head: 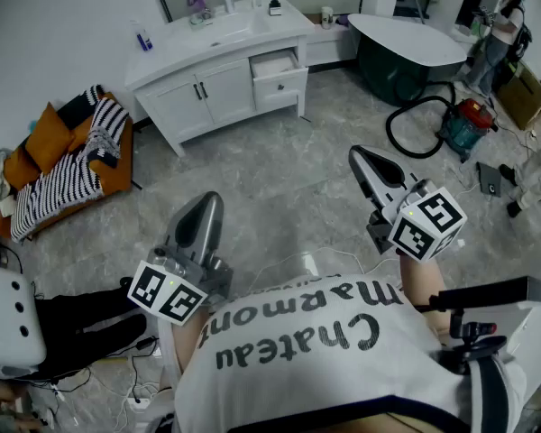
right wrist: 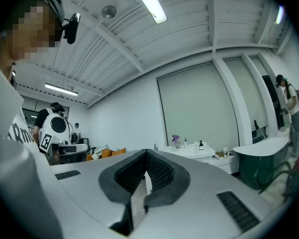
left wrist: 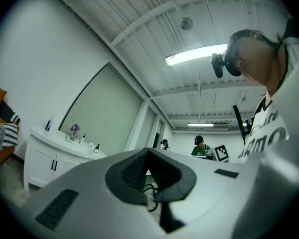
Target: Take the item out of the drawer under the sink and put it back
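On my far left the floor cables lie close by the operator's feet; a step forward could snag one. The left gripper is closed with nothing between its pads, so if I forget to spread it before reaching, it will only prod the item. The sink cabinet stands well ahead across the floor, its upper right drawer pulled open. The item should be inside it, though from here I cannot make it out. The drawer looks only partly out, so a jaw coming in low could strike its front panel. The right gripper is likewise closed and empty. Further right, the vacuum hose loops over the floor (an easy thing to trip on).
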A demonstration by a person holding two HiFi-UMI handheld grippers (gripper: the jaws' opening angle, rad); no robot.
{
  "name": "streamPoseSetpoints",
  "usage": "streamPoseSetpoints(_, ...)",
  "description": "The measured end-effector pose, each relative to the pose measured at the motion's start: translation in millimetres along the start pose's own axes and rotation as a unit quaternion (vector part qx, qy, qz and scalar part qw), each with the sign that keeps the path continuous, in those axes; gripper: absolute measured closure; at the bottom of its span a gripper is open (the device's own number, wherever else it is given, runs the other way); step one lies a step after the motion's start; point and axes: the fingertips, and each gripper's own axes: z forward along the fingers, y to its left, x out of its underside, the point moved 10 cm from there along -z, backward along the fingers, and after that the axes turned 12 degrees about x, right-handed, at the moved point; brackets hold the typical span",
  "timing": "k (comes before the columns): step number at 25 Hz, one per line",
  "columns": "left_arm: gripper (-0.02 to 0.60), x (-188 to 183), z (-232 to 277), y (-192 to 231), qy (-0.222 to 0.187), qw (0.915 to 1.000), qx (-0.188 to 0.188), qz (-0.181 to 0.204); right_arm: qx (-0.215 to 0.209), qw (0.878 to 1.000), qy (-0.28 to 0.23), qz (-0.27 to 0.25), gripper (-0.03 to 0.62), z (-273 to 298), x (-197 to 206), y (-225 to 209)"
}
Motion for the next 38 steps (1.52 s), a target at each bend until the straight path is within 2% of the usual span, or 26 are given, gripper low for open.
streamPoseSetpoints(10,0.574,-4.1,-10.0,11.8,-0.003,0.9999,-0.015,0.004,0.005,1.0,-0.002,0.005,0.582,9.2,0.5,6.9)
streamPoseSetpoints(15,0.574,-9.1,-13.0,11.3,0.01,0.9999,0.008,0.009,0.005,1.0,-0.008,0.026,0.582,10.3,2.8,9.2)
streamPoseSetpoints(18,0.574,0.4,-19.4,19.8,0.029,0.9994,0.0,0.02,0.021,0.999,0.003,0.024,0.582,11.0,18.5,14.6)
streamPoseSetpoints(21,0.574,10.8,-24.6,33.0,0.025,0.9994,-0.008,0.022,0.041,0.999,0.02,0.022,0.582,17.2,32.4,13.6)
streamPoseSetpoints(25,0.574,17.8,-24.2,51.0,0.002,0.997,-0.026,0.073,0.059,0.997,0.027,0.035,0.582,32.8,41.2,-1.1)
streamPoseSetpoints(27,0.574,18.6,-14.9,63.1,-0.002,0.9965,-0.025,0.079,0.058,0.997,0.032,0.044,0.582,48.6,44.5,-9.6)
streamPoseSetpoints(32,0.574,21.6,29.8,94.9,0.01,0.9986,-0.004,0.052,0.056,0.996,0.038,0.052,0.582,91.2,45.6,-43.7)
streamPoseSetpoints(35,0.574,17.2,58.9,121.1,0.0,0.9991,-0.009,0.042,0.049,0.996,0.031,0.074,0.582,128.6,41.8,-73.2)
streamPoseSetpoints(38,0.574,9.2,91.3,149.5,-0.006,0.9989,-0.017,0.044,0.044,0.996,0.025,0.07,0.582,165.7,33.2,-103.7)
